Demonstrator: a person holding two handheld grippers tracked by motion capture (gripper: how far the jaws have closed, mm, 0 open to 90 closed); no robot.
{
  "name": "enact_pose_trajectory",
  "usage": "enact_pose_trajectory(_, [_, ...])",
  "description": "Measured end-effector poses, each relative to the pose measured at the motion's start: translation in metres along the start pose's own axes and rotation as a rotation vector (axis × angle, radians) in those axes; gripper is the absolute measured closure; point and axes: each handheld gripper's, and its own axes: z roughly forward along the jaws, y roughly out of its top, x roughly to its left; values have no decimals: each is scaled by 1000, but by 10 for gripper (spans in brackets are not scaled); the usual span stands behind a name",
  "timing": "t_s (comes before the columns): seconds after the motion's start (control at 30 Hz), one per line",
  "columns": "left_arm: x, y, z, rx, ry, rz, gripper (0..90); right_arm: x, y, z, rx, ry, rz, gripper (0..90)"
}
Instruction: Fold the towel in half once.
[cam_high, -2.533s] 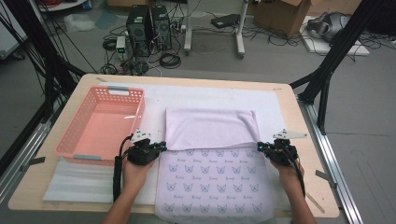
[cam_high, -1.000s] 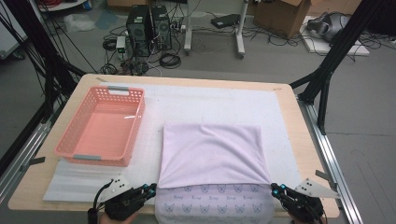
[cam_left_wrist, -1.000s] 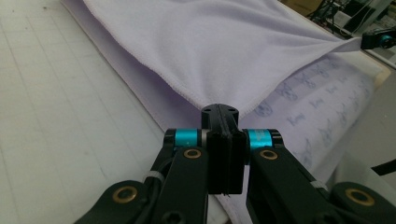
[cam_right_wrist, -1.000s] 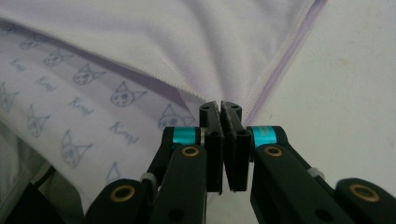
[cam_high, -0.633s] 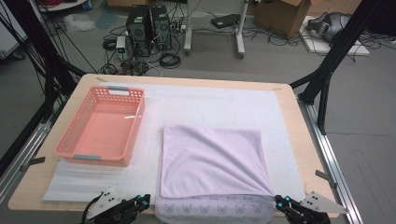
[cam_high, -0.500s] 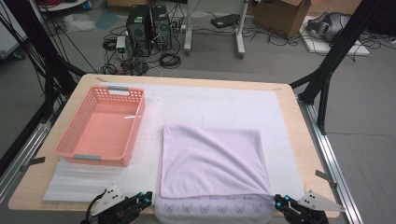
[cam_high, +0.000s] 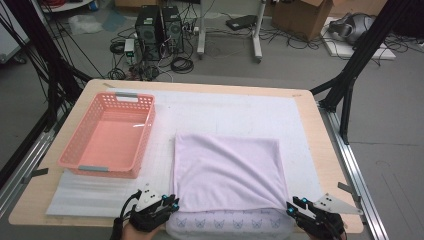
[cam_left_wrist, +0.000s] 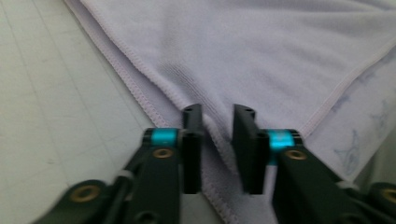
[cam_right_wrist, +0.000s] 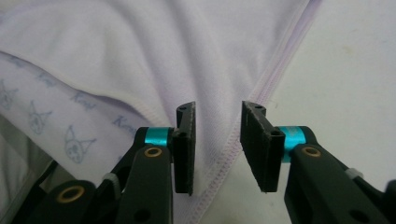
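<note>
So we've just pulled the far edge of the lavender towel (cam_high: 227, 172) all the way toward the bottom of the frame, and now it lies folded in half in the lower middle of the high view, plain side up, with just a strip of the butterfly print peeking out along the bottom edge. Both grippers have just been opening. The left gripper (cam_left_wrist: 218, 121) has its jaws a little apart with a ridge of hem between them, pads no longer pinching. The right gripper (cam_right_wrist: 217, 116) stands wider, corner seam lying loose in the gap. So we reckon this fold is done and the corners are let go.

Texture-wise: the towel's soft, short-pile terry with a stitched border, slightly wrinkled diagonally. It sits on a white foam mat (cam_high: 220, 112) with a faint grid. The pink plastic basket (cam_high: 106, 134), lattice-walled and rectangular, sits in the left of the frame, apart from the towel.
</note>
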Motion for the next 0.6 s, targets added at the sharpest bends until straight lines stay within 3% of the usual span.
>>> enact_pose_trajectory(0.07, [1,1,-1,1,-7,-1,867,-1,-1,9,31,9,-21,644])
enact_pose_trajectory(0.17, [4,1,-5,-11,-41,-28,875,-2,-2,20,76,22,-36,649])
enact_pose_trajectory(0.23, [6,2,-9,-25,-60,-46,875,-1,-1,23,83,22,-41,703])
enact_pose_trajectory(0.3, [8,1,-14,-38,-72,-63,876,-1,1,24,92,26,-61,844])
enact_pose_trajectory(0.4, [10,0,-21,-53,-85,-86,876,1,3,23,100,7,-96,859])
enact_pose_trajectory(0.6, [6,-7,-40,-66,-124,-112,876,3,1,8,89,25,-82,863])
